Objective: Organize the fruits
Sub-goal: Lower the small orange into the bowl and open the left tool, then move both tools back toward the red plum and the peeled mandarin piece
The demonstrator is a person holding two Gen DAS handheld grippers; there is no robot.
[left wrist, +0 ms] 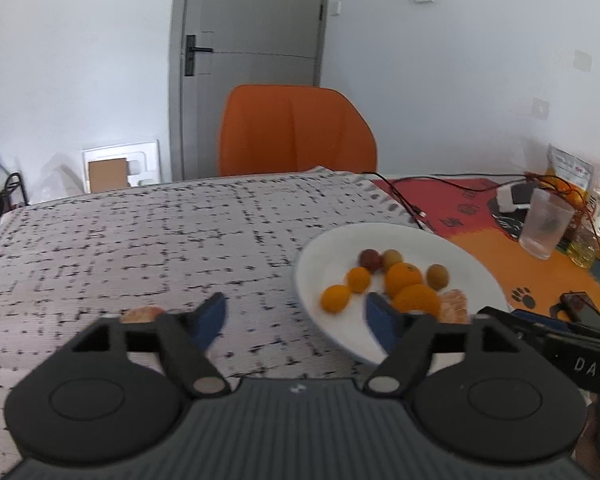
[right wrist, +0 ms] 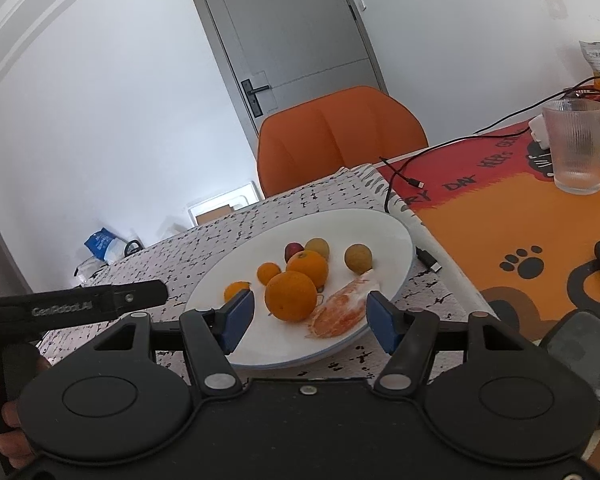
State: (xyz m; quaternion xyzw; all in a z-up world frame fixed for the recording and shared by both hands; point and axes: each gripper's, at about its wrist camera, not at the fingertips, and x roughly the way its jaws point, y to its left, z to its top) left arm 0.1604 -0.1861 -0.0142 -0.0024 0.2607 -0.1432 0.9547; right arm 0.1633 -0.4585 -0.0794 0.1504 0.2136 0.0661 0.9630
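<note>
A: Left gripper (left wrist: 296, 320), own camera: two blue pads on black angular finger arms; pads blurred. Silver pivot pins at the arm bases. Two round black housings with raised discs flank a grey ribbed centre plate carrying a small pale mark.

B: Right gripper (right wrist: 310, 316) built alike: blue pads, black arms, silver pins, a screw head at mid-plate. Its centre plate reads plain black, not ribbed.

A: Markings? Right gripper's black bar shows white letters "DAS" in the left view.

B: Left one's long black bar reads "GenRobot.AI", pale lettering, one small screw nearby. A hand (right wrist: 8, 420) shows partly around its black handle; sleeve not visible.
</note>
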